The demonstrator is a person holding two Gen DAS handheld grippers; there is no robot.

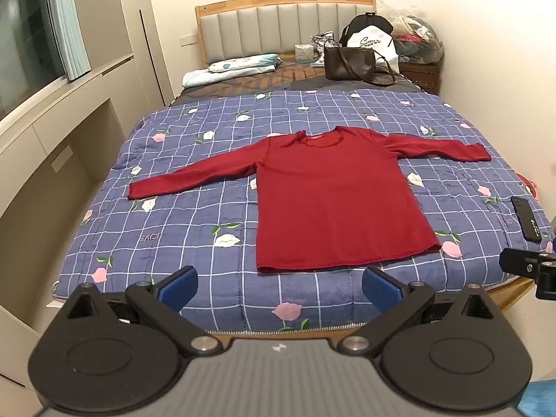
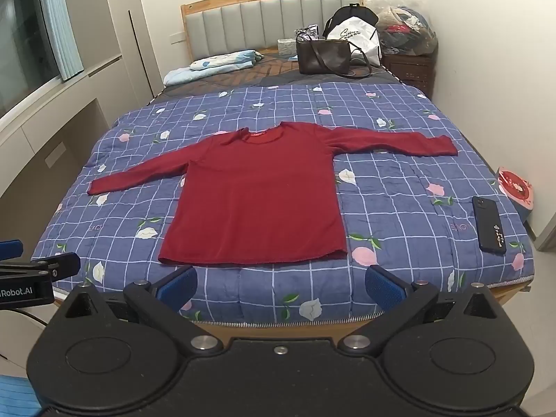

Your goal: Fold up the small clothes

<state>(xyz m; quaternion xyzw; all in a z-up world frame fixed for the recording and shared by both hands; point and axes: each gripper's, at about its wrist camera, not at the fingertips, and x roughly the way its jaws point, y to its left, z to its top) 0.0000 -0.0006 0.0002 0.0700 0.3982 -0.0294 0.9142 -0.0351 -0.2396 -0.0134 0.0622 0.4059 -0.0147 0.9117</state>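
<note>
A bed (image 1: 173, 299) fills both views, covered by a blue checked quilt (image 2: 399, 187) printed with pink and white flowers, its padded headboard (image 1: 278, 31) at the far end. Spread flat in the middle of the quilt lies a red long-sleeved top (image 1: 333, 201), neck toward the headboard, hem toward the cameras, both sleeves stretched out to the sides. Near the headboard sit a folded pale blue cloth (image 1: 232, 67), a dark brown shoulder bag (image 2: 325, 57) and a white bag (image 2: 358, 40) behind it; a clear sack of clothes (image 1: 417, 40) rests on the nightstand beside the bed. The left gripper (image 1: 278, 286) hovers at the foot of the bed, short of the hem, its blue-padded fingers (image 1: 179, 286) spread wide with nothing between them. The right gripper (image 2: 279, 285) hangs likewise, fingers (image 2: 382, 285) well apart and empty. A dark phone (image 2: 488, 224) lies on the quilt near the right edge, apart from the top.
</note>
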